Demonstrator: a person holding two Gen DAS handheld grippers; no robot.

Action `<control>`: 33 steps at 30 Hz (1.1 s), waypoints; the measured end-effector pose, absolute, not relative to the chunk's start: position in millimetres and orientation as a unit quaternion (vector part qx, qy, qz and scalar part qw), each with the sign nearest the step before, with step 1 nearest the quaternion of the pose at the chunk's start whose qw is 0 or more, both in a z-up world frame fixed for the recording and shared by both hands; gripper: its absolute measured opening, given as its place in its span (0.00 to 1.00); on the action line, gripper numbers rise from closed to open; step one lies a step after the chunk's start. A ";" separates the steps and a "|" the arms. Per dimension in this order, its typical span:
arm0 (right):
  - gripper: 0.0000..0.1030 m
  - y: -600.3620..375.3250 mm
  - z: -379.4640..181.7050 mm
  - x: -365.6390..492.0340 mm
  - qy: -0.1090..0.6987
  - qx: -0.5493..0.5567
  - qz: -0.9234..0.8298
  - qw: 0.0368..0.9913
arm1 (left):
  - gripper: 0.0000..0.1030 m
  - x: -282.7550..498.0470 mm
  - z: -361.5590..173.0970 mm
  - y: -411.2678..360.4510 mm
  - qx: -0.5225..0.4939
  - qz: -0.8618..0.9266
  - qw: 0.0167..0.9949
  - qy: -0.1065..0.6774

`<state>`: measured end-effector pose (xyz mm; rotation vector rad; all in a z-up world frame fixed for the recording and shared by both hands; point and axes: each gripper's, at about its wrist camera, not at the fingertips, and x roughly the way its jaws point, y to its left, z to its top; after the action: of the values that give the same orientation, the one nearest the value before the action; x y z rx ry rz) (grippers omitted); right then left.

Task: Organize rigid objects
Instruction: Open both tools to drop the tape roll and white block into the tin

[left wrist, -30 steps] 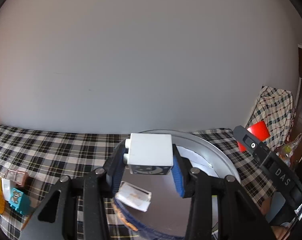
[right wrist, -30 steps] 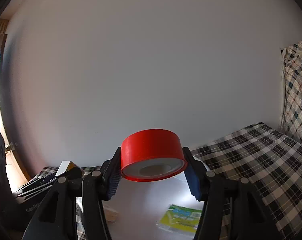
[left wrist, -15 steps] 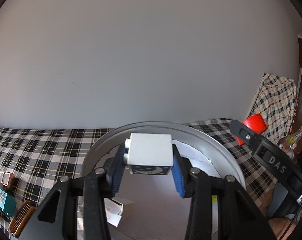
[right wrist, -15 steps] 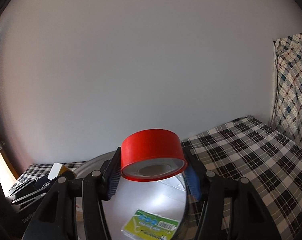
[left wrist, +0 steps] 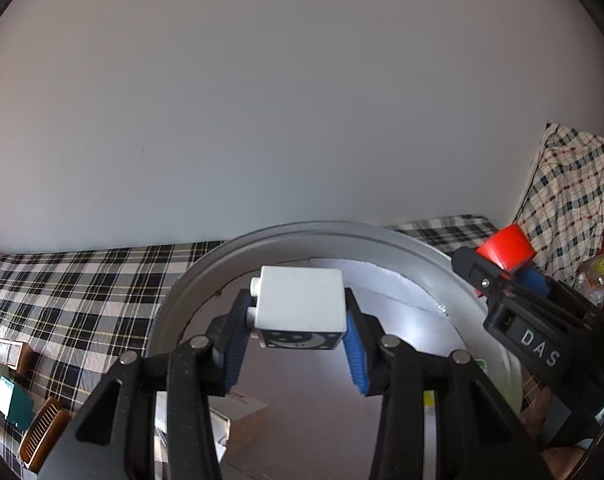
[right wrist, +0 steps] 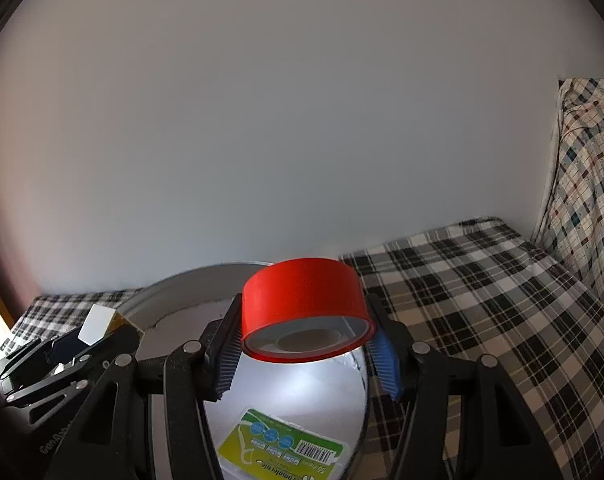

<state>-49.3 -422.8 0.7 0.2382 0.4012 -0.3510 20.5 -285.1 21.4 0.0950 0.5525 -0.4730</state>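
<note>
- Plain pale wall fills the background, above a surface covered in black-and-white checked cloth (left wrist: 82, 280).
- The left gripper (left wrist: 298, 332) is clamped by its ribbed blue pads on a white block (left wrist: 300, 300), boxy with two round studs on its left side and a dark patterned underside; it hangs above the round metal tray (left wrist: 421, 248).
- The right gripper (right wrist: 305, 344) is clamped on a red tape roll (right wrist: 302, 300), a smooth glossy ring with a pale core, held flat over the tray's right edge.
- Inside the smooth grey tray lie a green-and-white labelled packet (right wrist: 282, 448) and a white carton (left wrist: 238, 412).
- On the cloth at far left sit a teal block (left wrist: 12, 402) and a brown ridged piece (left wrist: 42, 432).
</note>
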 end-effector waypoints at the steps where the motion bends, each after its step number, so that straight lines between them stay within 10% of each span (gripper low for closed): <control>1: 0.58 -422.6 0.4 -48.6 0.202 0.115 -0.174 0.957 | 0.41 20.9 20.2 -286.1 0.049 -0.228 0.934 0.271; 12: 0.59 -420.4 -4.1 -43.6 0.223 0.106 -0.170 0.954 | 0.43 25.4 12.0 -289.9 0.055 -0.223 0.929 0.289; 15: 0.80 -423.7 1.5 -49.2 0.209 0.126 -0.162 0.956 | 0.65 25.8 13.5 -291.6 0.044 -0.223 0.930 0.289; 24: 0.81 -443.2 18.6 -83.1 0.111 0.174 -0.207 0.956 | 0.97 16.4 18.8 -279.1 0.031 -0.195 0.947 0.254; 33: 0.81 -457.0 13.4 -89.2 0.110 0.194 -0.254 0.941 | 0.97 1.2 36.5 -247.1 0.023 -0.140 0.975 0.174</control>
<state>-89.2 -457.0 13.4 0.3965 0.2240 -0.5185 1.2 -247.1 36.5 0.0454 0.3502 -0.2816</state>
